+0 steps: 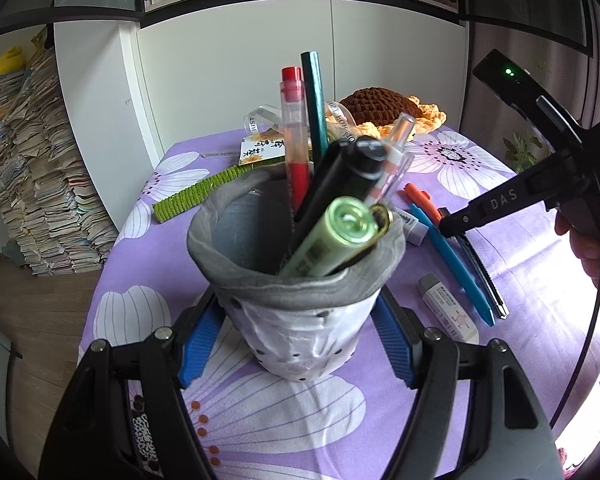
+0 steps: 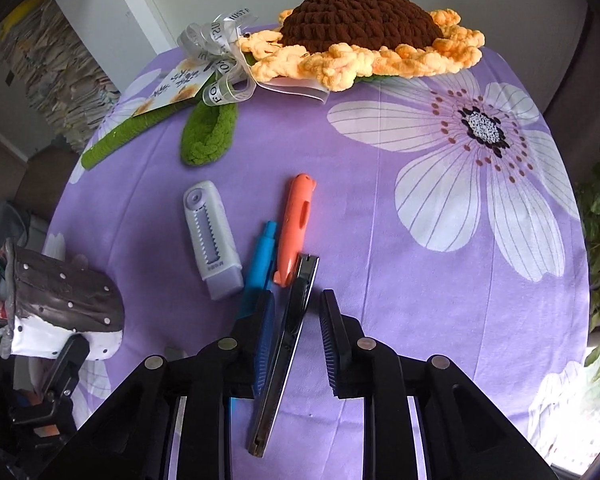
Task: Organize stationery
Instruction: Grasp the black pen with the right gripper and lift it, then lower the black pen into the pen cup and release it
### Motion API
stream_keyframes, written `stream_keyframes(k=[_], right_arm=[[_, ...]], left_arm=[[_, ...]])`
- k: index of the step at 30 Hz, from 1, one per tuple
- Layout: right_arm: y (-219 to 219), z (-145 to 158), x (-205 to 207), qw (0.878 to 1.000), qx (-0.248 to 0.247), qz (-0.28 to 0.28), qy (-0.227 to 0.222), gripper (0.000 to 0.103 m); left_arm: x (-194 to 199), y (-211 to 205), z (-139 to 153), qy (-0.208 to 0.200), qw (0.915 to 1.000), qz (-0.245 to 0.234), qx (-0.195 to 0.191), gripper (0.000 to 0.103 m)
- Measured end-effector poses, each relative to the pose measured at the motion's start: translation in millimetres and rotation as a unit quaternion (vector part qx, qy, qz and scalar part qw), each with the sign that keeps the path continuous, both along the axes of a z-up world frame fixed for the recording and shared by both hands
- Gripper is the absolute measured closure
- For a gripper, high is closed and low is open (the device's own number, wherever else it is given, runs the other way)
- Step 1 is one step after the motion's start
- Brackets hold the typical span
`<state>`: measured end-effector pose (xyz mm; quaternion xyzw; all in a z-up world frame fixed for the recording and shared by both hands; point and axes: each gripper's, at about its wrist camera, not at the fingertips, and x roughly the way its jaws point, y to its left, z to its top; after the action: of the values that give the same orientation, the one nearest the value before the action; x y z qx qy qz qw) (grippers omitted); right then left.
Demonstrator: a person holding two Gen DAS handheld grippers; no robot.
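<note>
Left tool (image 1: 296, 344) came in low, its blue-padded fingers (image 1: 198, 346) pressed on either side of the grey-and-white fabric pen holder (image 1: 300, 320), gripping it upright on the purple flower-print surface (image 1: 260, 412).

Right tool (image 2: 296, 344) pointed down at the surface, jaws moderately apart, straddling the slim black-and-silver utility knife (image 2: 286, 344); knife lay flat, close against the left pad, clear of the right one.

Holder contents, counted six: one red-capped clear pen (image 1: 294, 128), one dark teal pencil (image 1: 315, 100), two black markers (image 1: 340, 180), one clear pink-striped pen (image 1: 394, 160), one green highlighter (image 1: 332, 240).

Loose on the surface: one orange pen (image 2: 294, 228), one blue pen (image 2: 260, 264), one lilac correction-tape dispenser (image 2: 212, 240), one white eraser (image 1: 448, 306).

At the far edge: crocheted brown-and-yellow sunflower (image 2: 364, 32).
</note>
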<state>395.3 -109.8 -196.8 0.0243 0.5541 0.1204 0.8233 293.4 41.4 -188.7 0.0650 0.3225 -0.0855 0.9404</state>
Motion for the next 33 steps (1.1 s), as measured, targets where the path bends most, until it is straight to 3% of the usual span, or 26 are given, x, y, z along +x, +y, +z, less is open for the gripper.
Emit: stream_keyframes(k=[4, 8, 10, 18, 21, 27, 30, 33], right_arm=[[-1.9, -0.2, 8.4, 1.0, -0.006, 0.004, -0.005, 0.081], [2.0, 2.0, 5.0, 1.0, -0.012, 0.02, -0.01, 0.091], [1.6, 7.8, -0.6, 1.0, -0.002, 0.022, -0.018, 0.091], [-12.1, 77.9, -36.4, 0.993, 0.056, 0.013, -0.105, 0.091], [-3.3, 118.0, -58.7, 0.982, 0.08, 0.029, -0.166, 0.091], [18.3, 189.0, -106.3, 0.945, 0.136, 0.098, -0.281, 0.091], [34.7, 206.1, -118.4, 0.929, 0.157, 0.14, -0.304, 0.091], [53.2, 206.9, -122.4, 0.922, 0.151, 0.169, -0.315, 0.091]], left_arm=[[-0.4, -0.3, 0.0, 0.0, 1.0, 0.001, 0.0, 0.032], [-1.1, -0.1, 0.8, -0.001, 1.0, 0.001, -0.001, 0.032], [-1.9, -0.8, 1.3, -0.002, 1.0, 0.001, -0.001, 0.032], [-2.8, -2.3, 0.1, -0.005, 1.0, 0.002, 0.0, 0.032], [-3.7, -2.5, 0.5, -0.006, 1.0, 0.002, 0.0, 0.032], [-5.9, -2.7, -0.3, -0.011, 0.9999, 0.002, 0.007, 0.032], [-7.8, -1.4, 0.6, -0.012, 0.9999, -0.001, 0.002, 0.032], [-7.9, -0.5, 0.4, -0.014, 0.9999, -0.002, 0.001, 0.032]])
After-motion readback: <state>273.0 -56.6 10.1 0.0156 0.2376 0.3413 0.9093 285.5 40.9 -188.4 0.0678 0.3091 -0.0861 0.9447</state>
